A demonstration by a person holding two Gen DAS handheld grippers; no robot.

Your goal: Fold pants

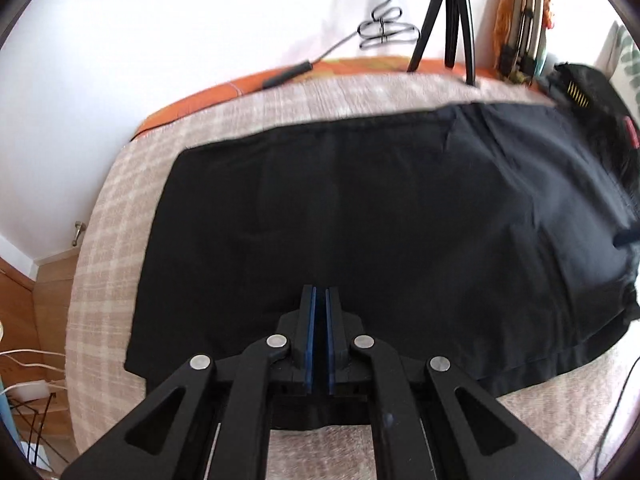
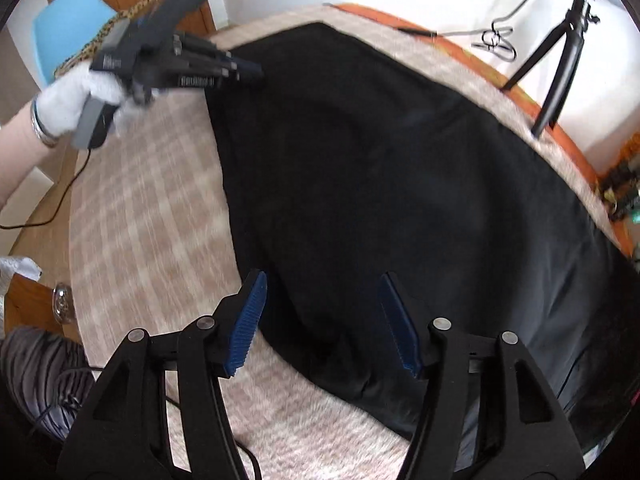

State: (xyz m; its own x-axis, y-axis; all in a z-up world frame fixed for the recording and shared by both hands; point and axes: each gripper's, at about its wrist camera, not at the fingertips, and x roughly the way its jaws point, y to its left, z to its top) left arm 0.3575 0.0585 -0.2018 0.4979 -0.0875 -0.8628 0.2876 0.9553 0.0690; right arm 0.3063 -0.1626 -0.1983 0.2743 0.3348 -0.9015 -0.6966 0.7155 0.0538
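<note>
**Right wrist view: black pants spread flat, one claw open, the other closed**

Right wrist view shows the right claw (image 2: 322, 320) with its blue-padded fingers (image 2: 246, 320) spread wide apart, holding nothing, poised just above the near edge of the black pants (image 2: 380, 184). The pants lie flat on a beige checked blanket (image 2: 136, 208) covering the bed, filling most of the space ahead of this claw and running off to its right. Ahead and to its left, the left claw (image 2: 250, 70) sits at the far corner of the pants, gripped by a white-gloved hand (image 2: 76, 100) with bracelets at the wrist; motion blur hides whether its tips pinch the cloth. Behind that hand stand a light blue chair (image 2: 68, 28) and a wooden door. Far ahead and to the right, a black tripod (image 2: 560, 64) stands at the blanket's far edge beside an orange sheet (image 2: 532, 100), with a coiled cable (image 2: 496, 42) against the white wall.

Seen from the left wrist, the left claw (image 1: 320, 320) has its blue pads (image 1: 310, 340) drawn nearly together with only a thin slit between, and no cloth visible in it. The pants (image 1: 360, 216) stretch ahead of it and to its right, where a black bag with a red tag (image 1: 592, 92) rests at their end. The tripod (image 1: 448, 16) and cable (image 1: 384, 30) stand beyond.
</note>
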